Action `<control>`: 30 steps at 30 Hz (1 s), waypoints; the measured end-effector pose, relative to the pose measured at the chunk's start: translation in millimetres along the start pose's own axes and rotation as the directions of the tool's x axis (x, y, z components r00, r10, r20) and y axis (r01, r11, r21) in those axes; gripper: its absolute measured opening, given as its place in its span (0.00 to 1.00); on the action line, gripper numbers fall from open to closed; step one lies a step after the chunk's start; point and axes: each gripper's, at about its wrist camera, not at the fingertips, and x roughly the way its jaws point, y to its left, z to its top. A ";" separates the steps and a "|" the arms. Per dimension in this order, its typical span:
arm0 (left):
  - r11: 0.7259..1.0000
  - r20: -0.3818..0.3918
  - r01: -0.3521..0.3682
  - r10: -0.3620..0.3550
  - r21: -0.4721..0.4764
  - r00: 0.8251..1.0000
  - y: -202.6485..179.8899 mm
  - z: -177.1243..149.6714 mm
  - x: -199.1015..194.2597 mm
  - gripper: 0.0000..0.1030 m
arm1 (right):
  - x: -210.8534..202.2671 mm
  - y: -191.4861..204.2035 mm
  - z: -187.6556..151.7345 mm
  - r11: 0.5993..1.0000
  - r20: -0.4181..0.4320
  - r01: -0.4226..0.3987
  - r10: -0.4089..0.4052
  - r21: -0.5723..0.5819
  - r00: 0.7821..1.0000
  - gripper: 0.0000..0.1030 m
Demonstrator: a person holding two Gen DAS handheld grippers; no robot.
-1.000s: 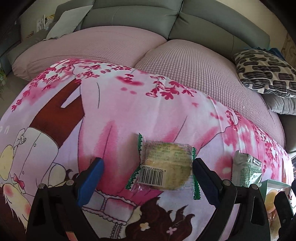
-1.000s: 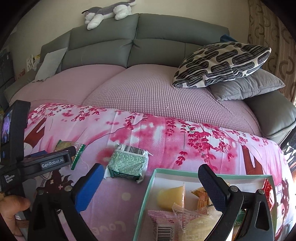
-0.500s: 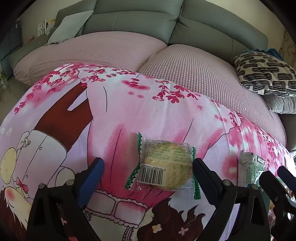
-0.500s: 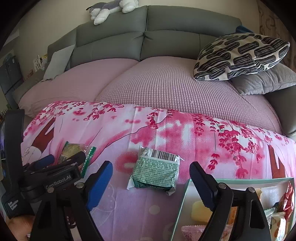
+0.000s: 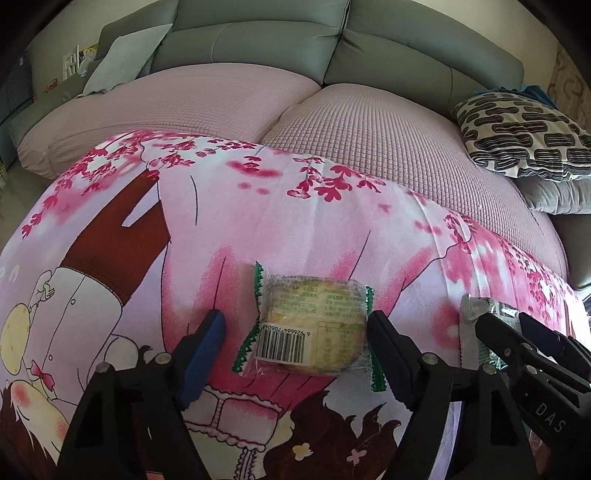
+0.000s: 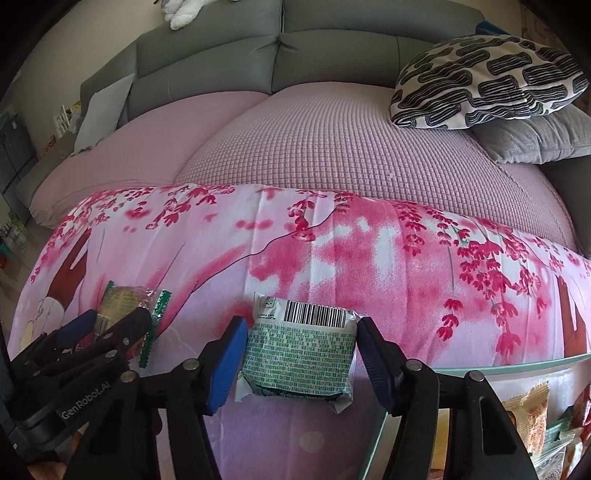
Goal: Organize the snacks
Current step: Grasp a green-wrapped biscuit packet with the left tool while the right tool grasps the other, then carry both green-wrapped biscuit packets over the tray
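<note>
A round yellow cake in a clear wrapper with green zigzag ends lies on the pink cartoon cloth. My left gripper straddles it with its jaws closing; the right pad is at the wrapper's edge and the left pad stands off it. A green packet with a barcode lies between the closing jaws of my right gripper, pads close at both sides, wrapper not squeezed. In the left wrist view, the right gripper shows over the green packet. In the right wrist view, the left gripper shows by the cake.
A teal-rimmed box holding several wrapped snacks sits at the lower right of the cloth. Behind it is a grey sofa with pink seat covers, a black-and-white patterned pillow, a grey cushion and a plush toy.
My right gripper came left and down over the green packet and its jaws narrowed around it. The left jaws narrowed around the cake without the hand shifting.
</note>
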 end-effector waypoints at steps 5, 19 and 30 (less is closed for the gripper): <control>1.000 -0.009 -0.006 0.006 0.024 1.000 -5.0 -0.8 1.9 0.75 | 1.9 12.1 -3.5 0.999 -0.012 -0.016 0.016 -0.036 1.000 0.61; 1.000 -0.013 0.020 -0.020 -0.023 1.000 3.0 -0.9 -4.3 0.55 | -0.3 24.7 -7.9 0.997 -0.022 -0.013 0.011 -0.076 1.000 0.51; 0.997 0.024 0.043 -0.042 -0.062 0.999 9.0 -14.8 -51.4 0.55 | -48.2 24.5 -28.7 0.998 0.034 -0.055 0.057 -0.041 0.998 0.51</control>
